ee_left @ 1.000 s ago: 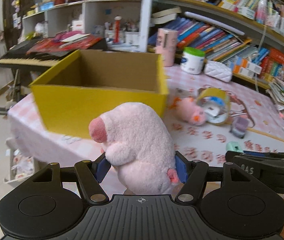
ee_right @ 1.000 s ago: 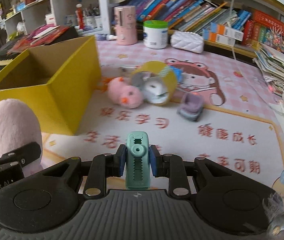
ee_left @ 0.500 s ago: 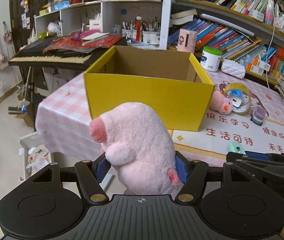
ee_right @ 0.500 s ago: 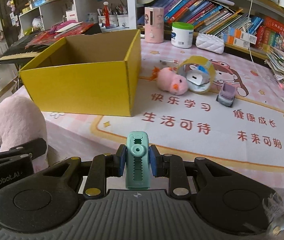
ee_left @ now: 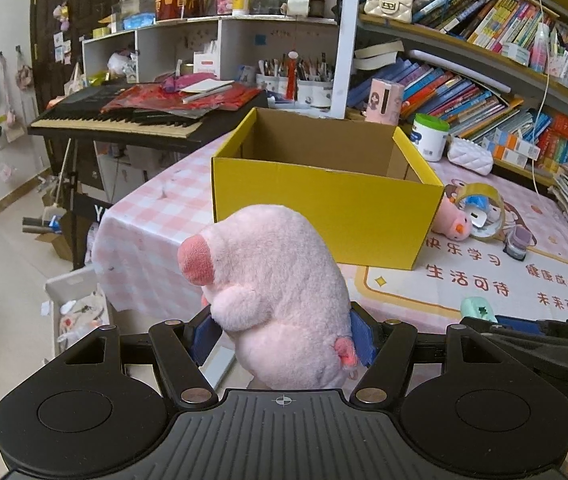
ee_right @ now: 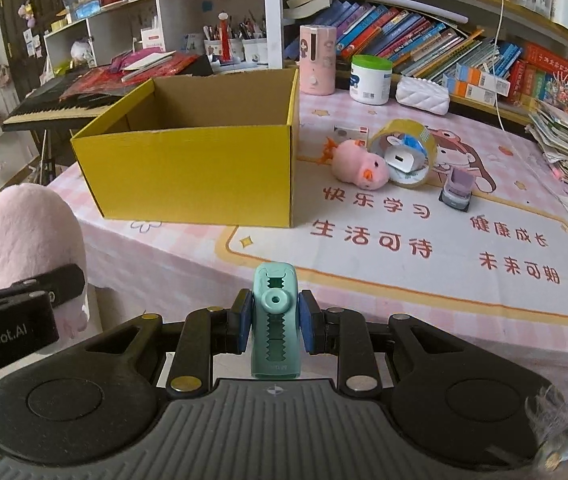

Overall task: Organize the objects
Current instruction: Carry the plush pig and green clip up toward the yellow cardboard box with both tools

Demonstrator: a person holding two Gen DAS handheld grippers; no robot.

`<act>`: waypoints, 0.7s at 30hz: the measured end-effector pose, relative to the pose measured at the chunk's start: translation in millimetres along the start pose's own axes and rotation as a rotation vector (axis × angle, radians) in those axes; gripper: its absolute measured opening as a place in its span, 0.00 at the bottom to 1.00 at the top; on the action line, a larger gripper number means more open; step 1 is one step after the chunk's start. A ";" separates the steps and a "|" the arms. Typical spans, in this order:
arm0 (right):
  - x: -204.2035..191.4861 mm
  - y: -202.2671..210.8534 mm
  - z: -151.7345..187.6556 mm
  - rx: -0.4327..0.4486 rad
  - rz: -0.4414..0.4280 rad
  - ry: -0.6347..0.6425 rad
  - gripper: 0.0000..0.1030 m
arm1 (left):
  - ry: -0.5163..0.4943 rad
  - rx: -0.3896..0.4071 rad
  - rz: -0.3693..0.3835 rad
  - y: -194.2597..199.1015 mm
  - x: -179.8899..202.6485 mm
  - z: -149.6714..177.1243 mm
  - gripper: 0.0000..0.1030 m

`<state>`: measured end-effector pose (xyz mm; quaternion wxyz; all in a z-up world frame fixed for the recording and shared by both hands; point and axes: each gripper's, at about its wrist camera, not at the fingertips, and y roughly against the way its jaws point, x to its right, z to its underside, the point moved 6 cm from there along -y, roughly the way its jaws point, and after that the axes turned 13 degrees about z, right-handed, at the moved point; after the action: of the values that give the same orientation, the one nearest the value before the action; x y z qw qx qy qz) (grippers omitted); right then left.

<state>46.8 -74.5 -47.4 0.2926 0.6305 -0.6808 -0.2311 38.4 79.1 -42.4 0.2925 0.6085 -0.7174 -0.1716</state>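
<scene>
My left gripper [ee_left: 281,336] is shut on a pink plush pig [ee_left: 279,292], held off the table's near-left corner. My right gripper [ee_right: 275,326] is shut on a small teal sharpener [ee_right: 275,320], held above the table's front edge. An open yellow cardboard box [ee_right: 199,168] stands on the table ahead; it also shows in the left wrist view [ee_left: 324,208]. Its inside looks empty as far as I see. Right of the box lie a small pink chick plush [ee_right: 358,166], a tape roll [ee_right: 404,152] with a white charger inside, and a small purple toy car [ee_right: 458,190].
The table has a pink checked cloth and a printed mat [ee_right: 444,240]. At the back stand a pink canister [ee_right: 318,60], a white jar [ee_right: 370,80], a white pouch [ee_right: 422,96] and bookshelves. A keyboard piano [ee_left: 123,120] stands to the left. Papers are stacked at the right [ee_right: 564,136].
Both grippers have pulled back and risen away from the table with their objects still held. The box and table items now appear farther away.
</scene>
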 end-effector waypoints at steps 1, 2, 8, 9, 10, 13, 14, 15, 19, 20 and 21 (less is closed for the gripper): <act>-0.1 0.9 0.9 0.001 0.003 0.001 0.22 | 0.000 -0.002 0.003 0.3 -0.1 0.8 0.64; 0.1 1.8 1.8 0.002 0.006 0.001 0.22 | 0.001 -0.004 0.006 0.5 -0.1 1.3 0.64; -0.4 6.7 4.0 0.013 0.017 0.001 0.22 | -0.002 -0.001 0.015 4.0 -1.5 3.4 0.64; -0.5 6.8 4.0 0.013 0.017 0.002 0.22 | -0.003 0.000 0.016 4.5 -2.0 3.4 0.64; -0.7 7.2 4.1 0.013 0.017 0.002 0.22 | -0.004 0.001 0.017 5.0 -2.4 3.8 0.64; -1.2 7.3 4.4 0.014 0.017 0.002 0.22 | -0.003 0.002 0.017 6.0 -3.9 3.7 0.64; -1.3 7.2 4.3 0.014 0.016 0.002 0.22 | -0.003 0.003 0.017 6.6 -4.8 3.6 0.64; -1.6 7.9 4.5 0.015 0.016 0.002 0.22 | -0.002 0.003 0.017 7.0 -5.7 3.6 0.64; -3.3 10.7 5.6 0.016 0.017 0.005 0.22 | 0.000 0.003 0.019 8.5 -7.9 4.3 0.64; -3.3 10.4 5.7 0.015 0.019 0.005 0.23 | -0.001 0.003 0.019 8.6 -8.1 4.5 0.64; -4.2 10.2 5.8 0.013 0.019 0.005 0.22 | -0.001 0.001 0.020 8.7 -8.6 4.6 0.64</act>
<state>35.5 -69.6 -45.1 0.2922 0.6263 -0.6877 -0.2221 29.5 88.6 -42.5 0.2933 0.6015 -0.7237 -0.1685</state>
